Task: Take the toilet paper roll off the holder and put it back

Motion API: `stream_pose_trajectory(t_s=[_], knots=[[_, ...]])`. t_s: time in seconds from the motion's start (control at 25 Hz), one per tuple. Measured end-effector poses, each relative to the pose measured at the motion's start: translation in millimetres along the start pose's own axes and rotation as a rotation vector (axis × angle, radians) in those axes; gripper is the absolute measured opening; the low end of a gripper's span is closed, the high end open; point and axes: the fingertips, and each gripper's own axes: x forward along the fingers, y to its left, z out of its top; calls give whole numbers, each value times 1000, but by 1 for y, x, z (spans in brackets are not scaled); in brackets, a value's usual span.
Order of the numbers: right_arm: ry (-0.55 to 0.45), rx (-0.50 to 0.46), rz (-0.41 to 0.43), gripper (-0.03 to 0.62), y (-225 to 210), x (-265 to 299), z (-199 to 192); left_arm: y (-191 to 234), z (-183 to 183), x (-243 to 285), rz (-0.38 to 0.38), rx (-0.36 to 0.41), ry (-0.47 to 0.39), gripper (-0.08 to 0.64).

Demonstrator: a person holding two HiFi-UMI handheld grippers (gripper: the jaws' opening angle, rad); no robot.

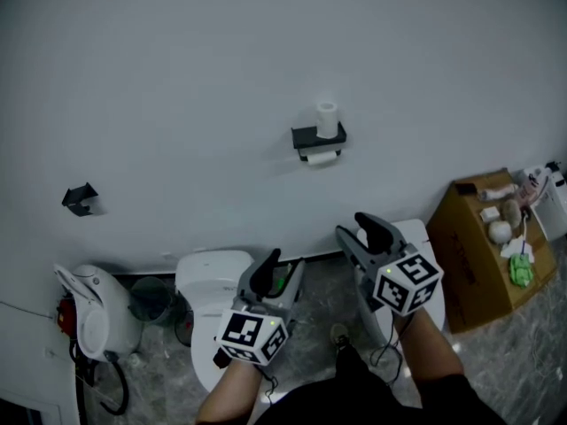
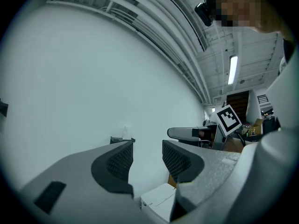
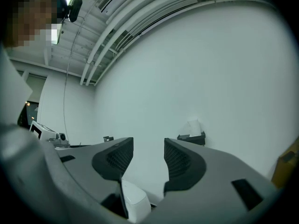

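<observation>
Left gripper [image 1: 279, 264] and right gripper [image 1: 354, 228]: both have their jaws apart, nothing between them. The white toilet paper roll [image 1: 327, 119] stands upright on top of the black wall-mounted holder [image 1: 307, 136], toward its right end, well apart from both grippers.

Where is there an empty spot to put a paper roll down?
The black shelf has bare room left of the upright roll. The toilet tank top below it looks bare too. The cardboard box top is crowded with small things.
</observation>
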Motion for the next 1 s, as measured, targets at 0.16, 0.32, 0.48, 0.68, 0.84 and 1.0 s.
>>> stream_pose_trajectory(t_s=[0.16, 0.32, 0.48, 0.68, 0.84, 1.0], knots=[[-10, -7, 21, 196, -36, 26, 10, 12, 3, 41, 18, 12, -12, 184], [-10, -18, 27, 196, -72, 55, 20, 24, 4, 83, 19, 19, -16, 184], [-15, -27, 35, 198, -109, 89, 28, 42, 4, 126, 30, 22, -16, 184], [12, -30, 24, 211, -154, 128, 28, 63, -2, 171, 49, 12, -1, 184], [33, -28, 17, 236, -185, 157, 24, 79, -5, 204, 60, 11, -5, 184], [56, -29, 20, 242, -213, 183, 21, 89, -9, 234, 71, 2, 2, 184]])
